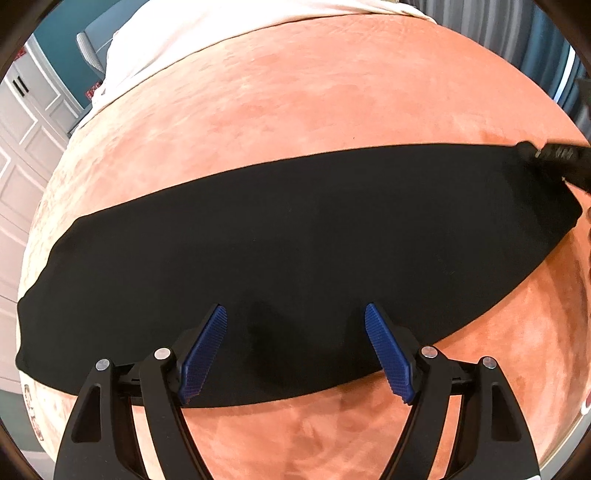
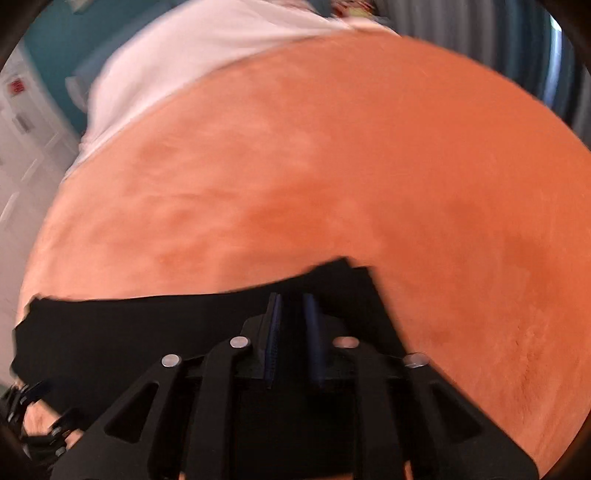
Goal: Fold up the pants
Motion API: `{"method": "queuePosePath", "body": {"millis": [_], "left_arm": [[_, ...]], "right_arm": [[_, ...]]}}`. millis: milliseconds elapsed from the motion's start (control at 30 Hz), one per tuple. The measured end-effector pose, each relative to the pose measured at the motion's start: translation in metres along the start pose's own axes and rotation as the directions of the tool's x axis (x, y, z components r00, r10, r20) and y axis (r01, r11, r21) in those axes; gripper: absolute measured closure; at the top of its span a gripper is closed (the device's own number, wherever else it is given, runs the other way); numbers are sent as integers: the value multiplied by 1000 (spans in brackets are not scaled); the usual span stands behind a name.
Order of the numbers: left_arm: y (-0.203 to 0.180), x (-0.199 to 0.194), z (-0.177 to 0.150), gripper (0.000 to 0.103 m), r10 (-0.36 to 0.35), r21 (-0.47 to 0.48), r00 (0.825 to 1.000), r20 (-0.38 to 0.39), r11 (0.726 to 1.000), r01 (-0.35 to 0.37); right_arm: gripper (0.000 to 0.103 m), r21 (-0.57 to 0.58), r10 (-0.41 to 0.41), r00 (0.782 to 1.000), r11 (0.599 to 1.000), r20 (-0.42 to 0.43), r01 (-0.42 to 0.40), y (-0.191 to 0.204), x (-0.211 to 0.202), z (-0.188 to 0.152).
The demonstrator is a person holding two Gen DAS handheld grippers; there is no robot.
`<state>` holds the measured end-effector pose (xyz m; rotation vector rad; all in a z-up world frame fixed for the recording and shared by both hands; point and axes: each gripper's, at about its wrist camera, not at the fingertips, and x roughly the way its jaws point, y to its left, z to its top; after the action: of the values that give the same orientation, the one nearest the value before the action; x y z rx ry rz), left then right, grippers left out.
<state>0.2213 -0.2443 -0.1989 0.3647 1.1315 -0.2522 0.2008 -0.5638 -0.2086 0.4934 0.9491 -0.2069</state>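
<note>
At the far left of the room stand white panelled doors (image 1: pixel 22 147), with a teal wall (image 1: pixel 59 33) beside them. A white sheet (image 1: pixel 177 33) covers the far end of the bed, and the rest lies under an orange blanket (image 1: pixel 332 92) with a soft, suede-like nap.

The black pants (image 1: pixel 295 240) lie flat across that blanket as one long dark band, folded lengthwise, running from the left edge of the bed over to the right.

The left tool (image 1: pixel 295 314) hangs over the near edge of the pants, roughly at the middle of their length, pointing steeply down. Its blue ribbed pads (image 1: pixel 205 350) are spread wide apart and hold nothing; black cloth shows in the gap between them, and whether the tips rest on the fabric I cannot tell.

Further right, the right tool (image 2: pixel 293 306) sits at the end of the pants. Its view is smeared with blur, but the two blue pads (image 2: pixel 275 332) stand pressed close together with black cloth between them, so it pinches the pants there. The corner of the fabric just beyond the fingers is raised and rumpled off the blanket. Grey curtains (image 1: pixel 480 22) hang behind the bed on the right.
</note>
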Motion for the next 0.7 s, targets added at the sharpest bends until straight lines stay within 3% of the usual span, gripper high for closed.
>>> {"method": "queuePosePath", "body": {"millis": [33, 100, 167, 200, 233, 267, 333, 400, 500, 533, 600, 700], "left_arm": [[2, 1, 0, 28, -8, -1, 1000, 2, 1000, 8], [4, 3, 0, 28, -9, -3, 1000, 1, 1000, 9], [6, 6, 1, 27, -14, -8, 1000, -3, 1000, 14], [7, 7, 1, 26, -14, -10, 1000, -5, 1000, 14], [8, 6, 1, 26, -18, -12, 1000, -3, 1000, 18], [9, 5, 1, 26, -15, -10, 1000, 0, 1000, 15], [9, 7, 1, 26, -4, -3, 1000, 3, 1000, 4], [10, 9, 1, 26, -2, -2, 1000, 2, 1000, 2], [11, 11, 2, 24, 2, -10, 1000, -3, 1000, -2], [12, 10, 2, 24, 5, -14, 1000, -4, 1000, -5], [13, 9, 1, 24, 12, -13, 1000, -4, 1000, -12], [21, 8, 0, 24, 23, -9, 1000, -2, 1000, -23]], "right_arm": [[99, 15, 10, 1000, 1000, 28, -10, 3, -9, 1], [94, -61, 28, 998, 998, 57, -24, 22, -20, 0], [94, -125, 17, 999, 992, 29, -13, 32, -14, -2], [94, -128, -40, 999, 991, -10, 38, 27, 0, -1], [97, -107, -61, 998, 993, -22, 59, 19, 7, -1], [99, -53, -24, 1000, 998, -15, 23, 11, 7, 0], [92, 19, 28, 999, 999, 37, -29, 11, -10, 3], [91, -69, 56, 996, 996, 68, -51, 34, -18, 1], [93, -166, -19, 1000, 986, 10, 21, 46, 2, 1], [96, -151, -67, 998, 986, -7, 65, 37, 15, 4], [103, -71, -41, 999, 997, 6, 42, 18, 15, 10], [97, -28, -53, 997, 998, 64, 55, 13, -12, 11]]}}
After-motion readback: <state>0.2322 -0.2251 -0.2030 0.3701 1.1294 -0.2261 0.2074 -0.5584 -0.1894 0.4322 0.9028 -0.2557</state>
